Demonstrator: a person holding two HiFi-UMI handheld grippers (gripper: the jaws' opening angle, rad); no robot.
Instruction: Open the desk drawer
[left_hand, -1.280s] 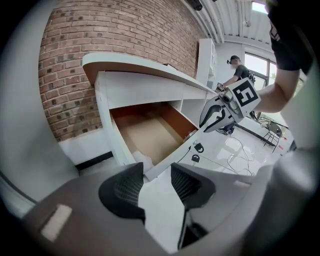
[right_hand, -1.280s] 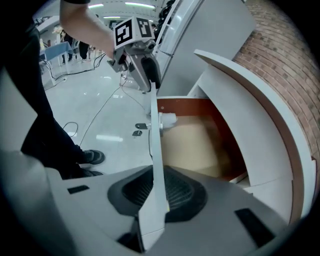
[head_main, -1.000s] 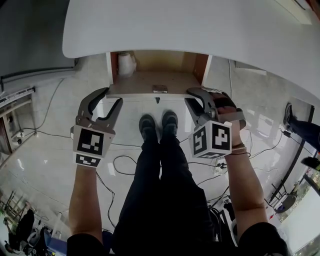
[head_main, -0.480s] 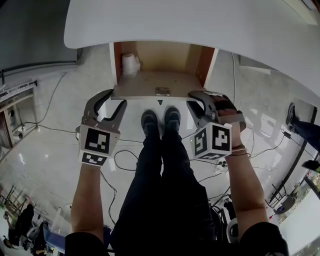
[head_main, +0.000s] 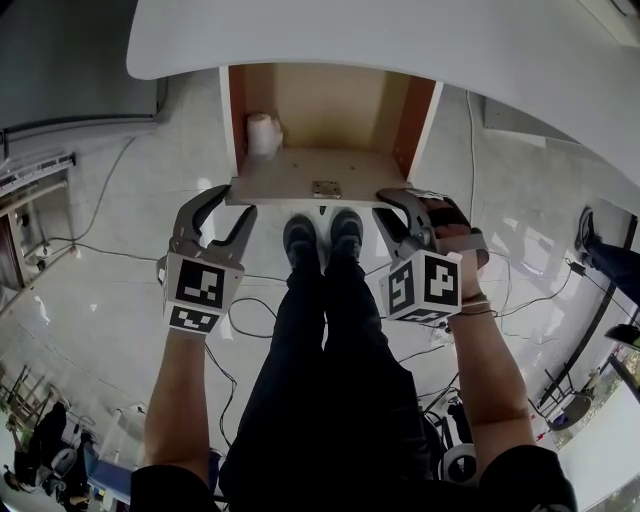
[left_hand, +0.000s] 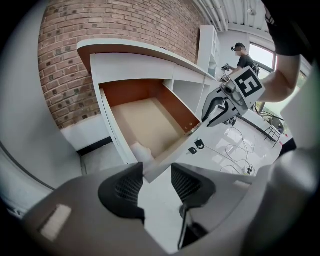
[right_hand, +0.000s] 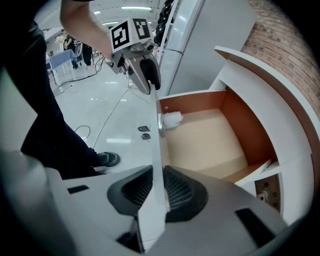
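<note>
Where the drawer (head_main: 320, 105) stands out from under the desk (head_main: 400, 40), its white front (head_main: 280, 186) is gripped at the right end by the right gripper (right_hand: 159, 191) — both ribbed pads are pressed against the thin panel, one on each face. The left gripper (left_hand: 156, 182) is seen with its jaws apart; the front's left corner lies at the mouth of the gap, and neither pad is pressed on it. Both grippers are pointed steeply down, one at each end of the front. Inside the drawer a bare wooden bottom and reddish-brown side walls are shown, and a white roll (head_main: 264, 133) is lodged in the front left corner. A small metal plate (head_main: 325, 188) is fixed at the middle of the front's inner face. Below the front edge — between the two grippers — the person's dark shoes (head_main: 296, 243) are planted on a glossy floor (head_main: 100, 270), across which cables (head_main: 250, 322) are trailed.
</note>
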